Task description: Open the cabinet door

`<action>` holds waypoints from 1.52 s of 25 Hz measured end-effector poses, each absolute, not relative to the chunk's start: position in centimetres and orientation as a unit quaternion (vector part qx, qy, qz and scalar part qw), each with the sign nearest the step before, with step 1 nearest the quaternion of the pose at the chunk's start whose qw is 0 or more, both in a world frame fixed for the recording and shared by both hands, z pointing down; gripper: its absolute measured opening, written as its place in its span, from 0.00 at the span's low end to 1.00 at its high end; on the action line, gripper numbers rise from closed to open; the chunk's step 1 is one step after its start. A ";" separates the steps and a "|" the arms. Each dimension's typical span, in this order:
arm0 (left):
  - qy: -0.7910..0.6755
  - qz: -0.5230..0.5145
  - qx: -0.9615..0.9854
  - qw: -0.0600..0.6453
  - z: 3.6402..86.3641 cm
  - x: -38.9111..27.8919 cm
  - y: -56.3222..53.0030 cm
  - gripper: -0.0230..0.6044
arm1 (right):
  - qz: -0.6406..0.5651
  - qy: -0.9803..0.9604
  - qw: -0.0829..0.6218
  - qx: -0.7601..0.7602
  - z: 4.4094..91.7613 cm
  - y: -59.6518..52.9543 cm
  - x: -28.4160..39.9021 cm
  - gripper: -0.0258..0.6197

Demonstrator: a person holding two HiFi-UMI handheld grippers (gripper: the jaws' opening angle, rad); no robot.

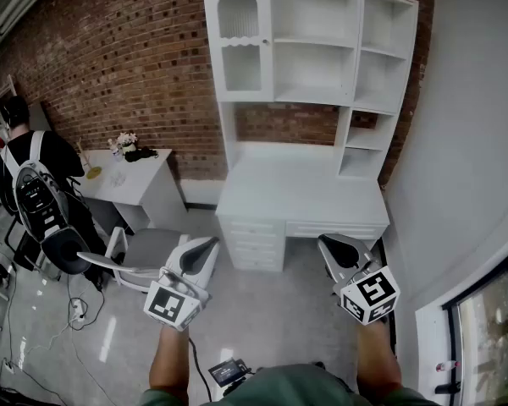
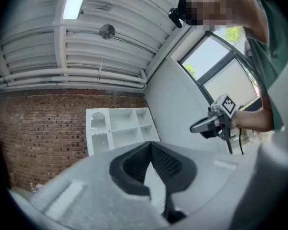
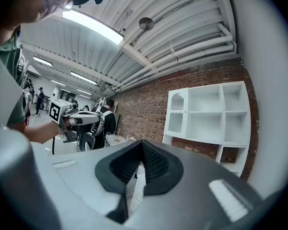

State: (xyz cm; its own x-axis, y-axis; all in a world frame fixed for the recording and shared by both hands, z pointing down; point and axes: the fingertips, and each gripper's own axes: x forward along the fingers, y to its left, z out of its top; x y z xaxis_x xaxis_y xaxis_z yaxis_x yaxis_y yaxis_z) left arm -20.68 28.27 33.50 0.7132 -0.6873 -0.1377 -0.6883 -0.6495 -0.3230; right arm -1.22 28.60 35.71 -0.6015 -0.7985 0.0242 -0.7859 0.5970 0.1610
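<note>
Both claws are held out level in front of the person, well apart from each other, neither touching anything

Left claw (image 1: pixel 208 248): jaws pressed together at the tips, nothing between them. Right claw (image 1: pixel 328 245): same, jaws together, nothing held

Cabinet door (image 1: pixel 240 41) is closed. It is the tall white panel with an arched top window, at the left end of the white cabinet (image 1: pixel 322 45). It sits ahead of and above the left claw, well apart, and up and to the left of the right claw. A small knob (image 1: pixel 266 41) is on the door's right edge, on the side nearer the right claw. The shelves to the right of the door are open

The cabinet stands on a white bench (image 1: pixel 300 194) straight ahead of both claws. The bench's drawers (image 1: pixel 254 245) are just beyond the left claw's tip, not touched. A brick wall (image 1: pixel 127 66) is behind it all

Left of the left claw is a grey chair (image 1: pixel 144 256), near but apart. Farther left are a small side bench (image 1: pixel 140 180) and a person (image 1: pixel 35 180) wearing a backpack, facing away

In the left gripper view the cabinet is up and left of the jaws, and the right claw is off to the right. In the right gripper view the cabinet is up and right of the jaws
</note>
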 end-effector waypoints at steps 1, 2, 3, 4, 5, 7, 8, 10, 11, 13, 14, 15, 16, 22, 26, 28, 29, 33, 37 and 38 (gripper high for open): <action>0.380 0.001 -0.908 0.177 33.6 -20.7 28.2 0.04 | -0.068 -0.893 0.047 0.443 35.9 28.6 -1.2 0.04; 0.381 0.001 -0.907 0.177 33.8 -20.7 28.2 0.04 | -0.069 -0.893 0.047 0.442 36.0 28.5 -1.1 0.04; 0.381 0.001 -0.907 0.176 33.9 -20.7 28.1 0.04 | -0.070 -0.893 0.047 0.441 36.1 28.5 -1.1 0.04; 0.380 0.002 -0.908 0.177 34.1 -20.6 28.0 0.04 | -0.070 -0.893 0.047 0.441 36.2 28.5 -1.1 0.04; 0.379 0.002 -0.908 0.177 34.2 -20.6 28.0 0.04 | -0.068 -0.893 0.047 0.442 36.3 28.5 -1.1 0.04; 0.378 -0.001 -0.909 0.177 34.3 -20.4 28.0 0.04 | -0.066 -0.893 0.046 0.442 36.4 28.4 -1.1 0.04; 0.378 -0.002 -0.909 0.177 34.3 -20.4 27.9 0.04 | -0.067 -0.894 0.045 0.441 36.4 28.3 -1.1 0.04; 0.377 -0.001 -0.909 0.178 34.4 -20.5 27.7 0.04 | -0.069 -0.895 0.043 0.439 36.5 28.2 -1.2 0.04; 0.377 0.000 -0.909 0.178 34.4 -20.6 27.7 0.04 | -0.068 -0.895 0.043 0.440 36.5 28.1 -1.3 0.04; 0.376 -0.003 -0.910 0.176 34.4 -20.8 27.7 0.04 | -0.068 -0.895 0.042 0.439 36.5 28.2 -1.6 0.04; 0.375 -0.005 -0.910 0.175 34.5 -20.9 27.7 0.04 | -0.067 -0.895 0.043 0.438 36.5 28.3 -1.8 0.04; 0.375 -0.006 -0.910 0.173 34.6 -21.1 27.7 0.04 | -0.066 -0.896 0.043 0.437 36.6 28.3 -2.0 0.04; 0.375 -0.007 -0.911 0.172 34.7 -21.2 27.6 0.04 | -0.062 -0.896 0.044 0.438 36.7 28.4 -2.1 0.04; 0.363 -0.007 -0.916 0.169 35.1 -21.5 26.7 0.04 | -0.045 -0.891 0.047 0.449 37.7 27.6 -2.6 0.05; 0.356 -0.009 -0.920 0.165 35.6 -21.6 25.6 0.04 | -0.039 -0.887 0.052 0.456 38.4 27.1 -2.5 0.05; 0.353 -0.007 -0.921 0.163 35.7 -21.3 24.9 0.04 | -0.036 -0.886 0.053 0.459 38.5 26.8 -2.1 0.05; 0.351 -0.007 -0.922 0.162 35.7 -21.0 24.5 0.04 | -0.035 -0.885 0.054 0.461 38.7 26.5 -1.7 0.05; 0.350 -0.017 -0.924 0.156 36.1 -19.2 22.0 0.04 | -0.028 -0.884 0.051 0.465 39.0 24.2 0.0 0.05; 0.351 -0.016 -0.922 0.161 36.5 -17.5 18.6 0.04 | -0.030 -0.888 0.043 0.456 39.3 20.8 1.5 0.05; 0.354 -0.019 -0.921 0.162 36.6 -17.1 17.6 0.04 | -0.031 -0.890 0.041 0.453 39.3 19.8 2.0 0.05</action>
